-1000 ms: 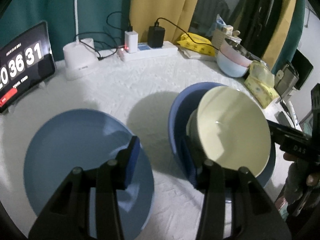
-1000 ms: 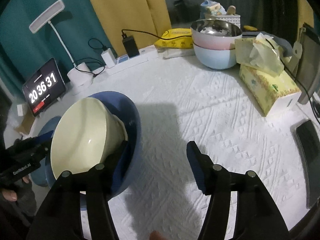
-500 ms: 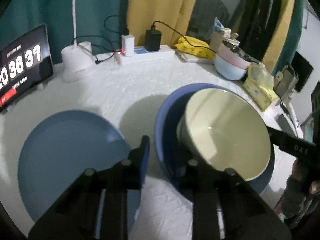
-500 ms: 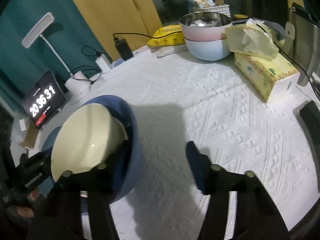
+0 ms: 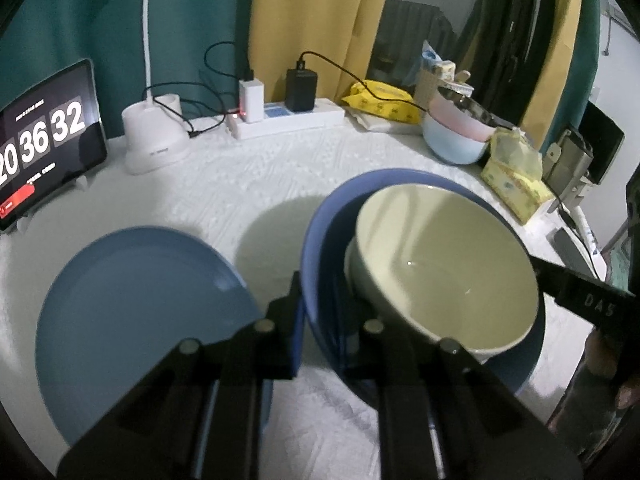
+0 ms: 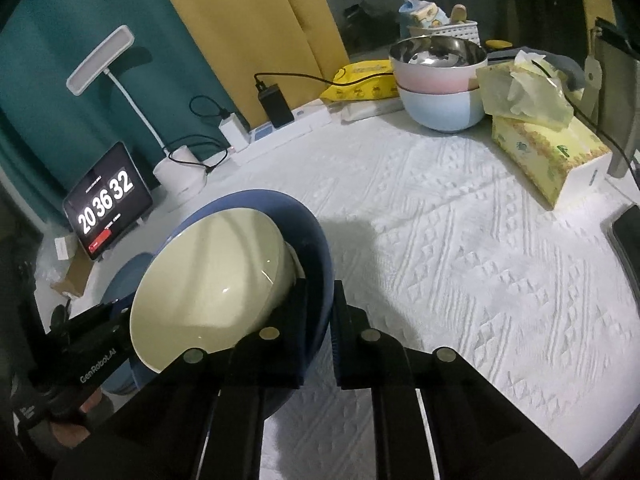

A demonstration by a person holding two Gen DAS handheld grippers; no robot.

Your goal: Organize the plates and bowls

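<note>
White textured tablecloth (image 6: 460, 216), teal and yellow curtains behind; both grippers clamped on one blue plate.

Left gripper (image 5: 320, 312) is clenched on the near-left rim of the dark blue plate (image 5: 316, 248); right gripper (image 6: 320, 308) is clenched on the opposite rim (image 6: 320, 248), plate edge pinched between its pads. Plate is tilted, cream bowl (image 5: 444, 272) sitting inside it, leaning toward the left-gripper side. Whether the plate touches the cloth: can't tell. Second, lighter blue plate (image 5: 140, 304) lies flat on the cloth, just left of the held one. Far edge: pink bowl stacked in a pale blue bowl (image 6: 440, 108) with a steel bowl on top, tissue box (image 6: 548, 148) beside them, power strip (image 5: 288, 120) with chargers, lamp base (image 5: 152, 140), tablet clock (image 5: 44, 144).
</note>
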